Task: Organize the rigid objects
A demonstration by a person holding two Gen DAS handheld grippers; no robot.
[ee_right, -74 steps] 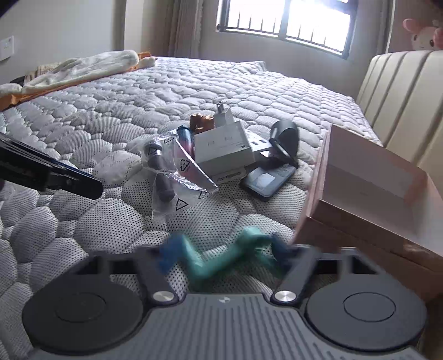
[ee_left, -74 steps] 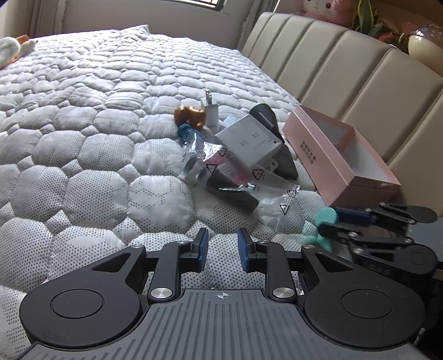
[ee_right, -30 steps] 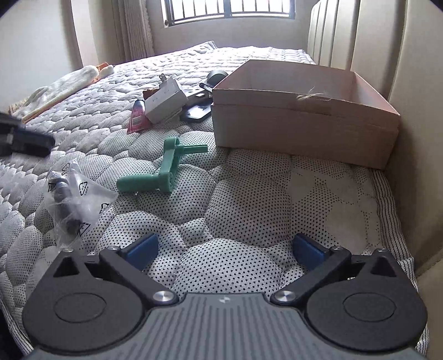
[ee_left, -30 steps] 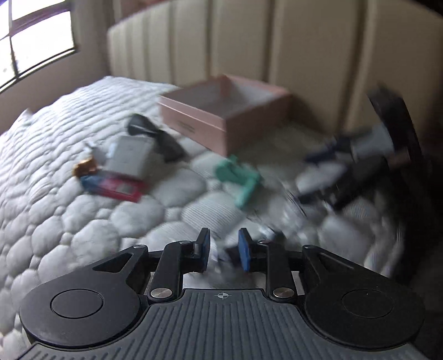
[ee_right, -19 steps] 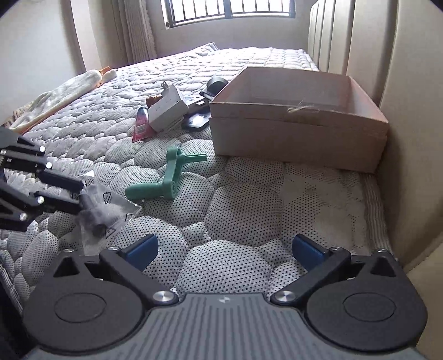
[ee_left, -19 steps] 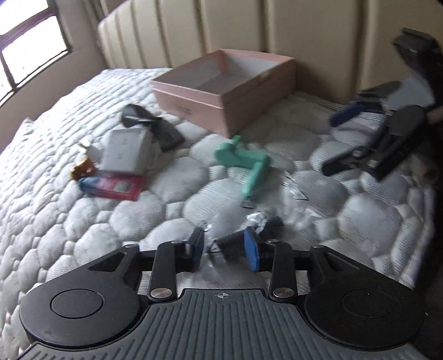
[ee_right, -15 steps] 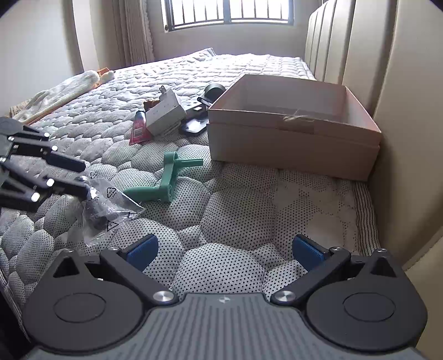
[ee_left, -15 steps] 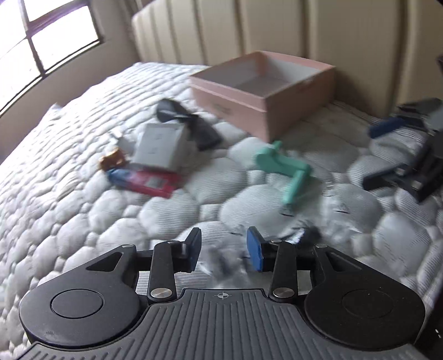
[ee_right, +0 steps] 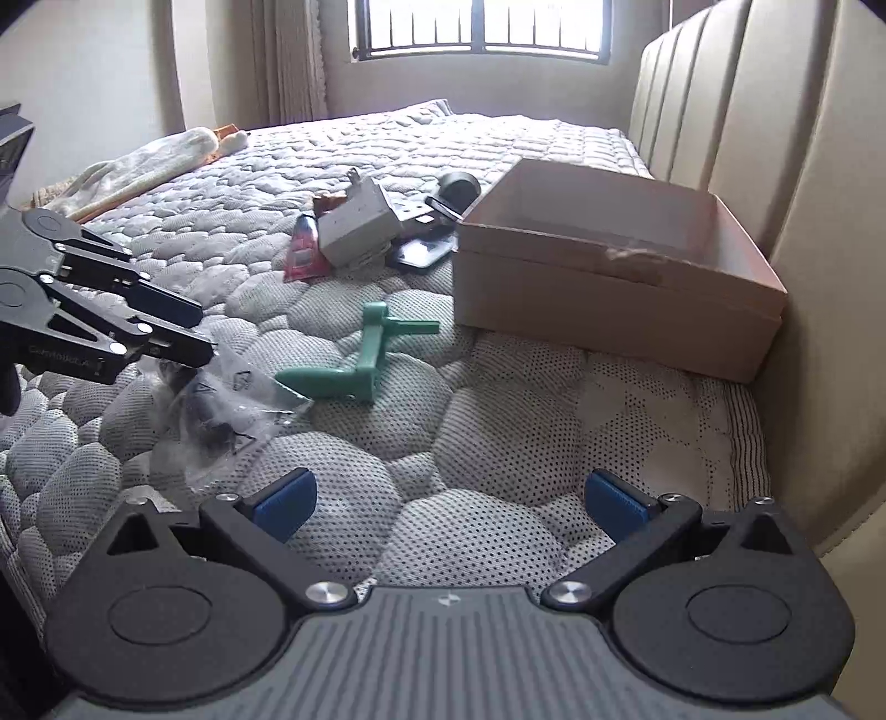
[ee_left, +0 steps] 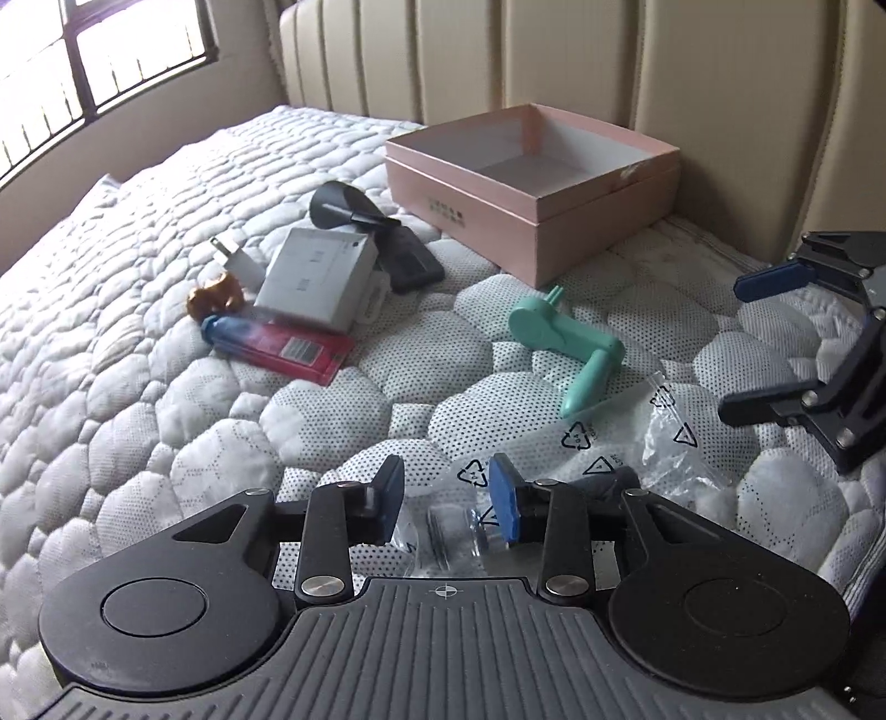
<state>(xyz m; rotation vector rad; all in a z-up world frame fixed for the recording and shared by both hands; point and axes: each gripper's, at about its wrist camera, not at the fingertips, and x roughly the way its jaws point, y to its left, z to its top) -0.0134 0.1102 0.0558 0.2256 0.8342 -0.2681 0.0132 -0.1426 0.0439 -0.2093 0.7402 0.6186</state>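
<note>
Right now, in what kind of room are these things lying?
Most likely a bedroom. The things lie on a quilted mattress with no sheet, a padded headboard stands behind the pink box, and a barred window is on the far wall.

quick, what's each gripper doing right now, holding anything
Left gripper: partly open, pads straddling the clear plastic bag on the mattress, not pressing it.
Right gripper: wide open, nothing between its jaws.
</note>
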